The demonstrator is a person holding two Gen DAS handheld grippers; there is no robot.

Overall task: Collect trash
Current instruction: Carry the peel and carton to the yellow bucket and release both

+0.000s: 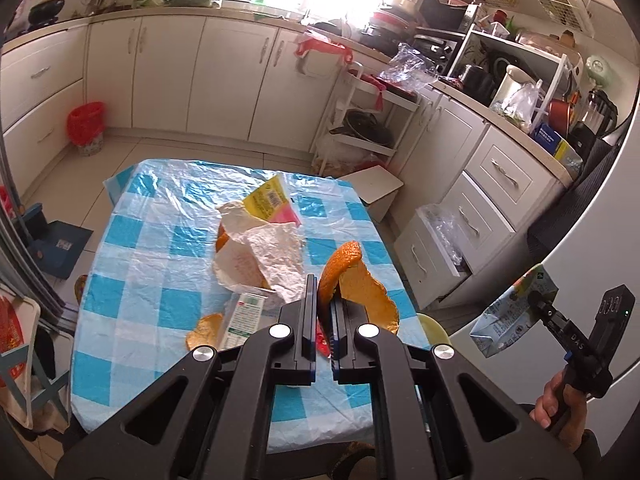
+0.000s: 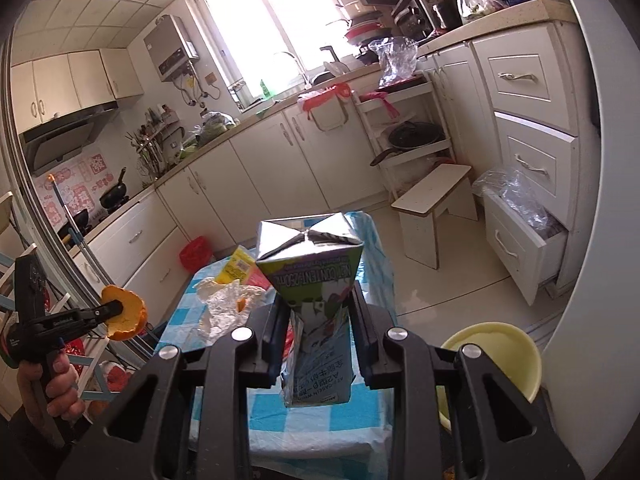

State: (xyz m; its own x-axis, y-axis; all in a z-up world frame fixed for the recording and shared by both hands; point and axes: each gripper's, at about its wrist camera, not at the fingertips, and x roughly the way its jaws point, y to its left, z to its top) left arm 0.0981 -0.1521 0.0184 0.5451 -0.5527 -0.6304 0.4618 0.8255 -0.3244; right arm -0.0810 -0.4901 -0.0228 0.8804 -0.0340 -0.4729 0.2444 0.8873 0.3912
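Daylight floods in from the window above the counter, blown out to white glare in both views (the left wrist view worst), while the checked tablecloth shines with soft reflections, cabinets bow at the fisheye edges, and corners fall black.

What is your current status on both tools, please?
Left tool shut on orange peel. Right tool shut on milk carton. Wrappers on table. Yellow bin unobstructed.
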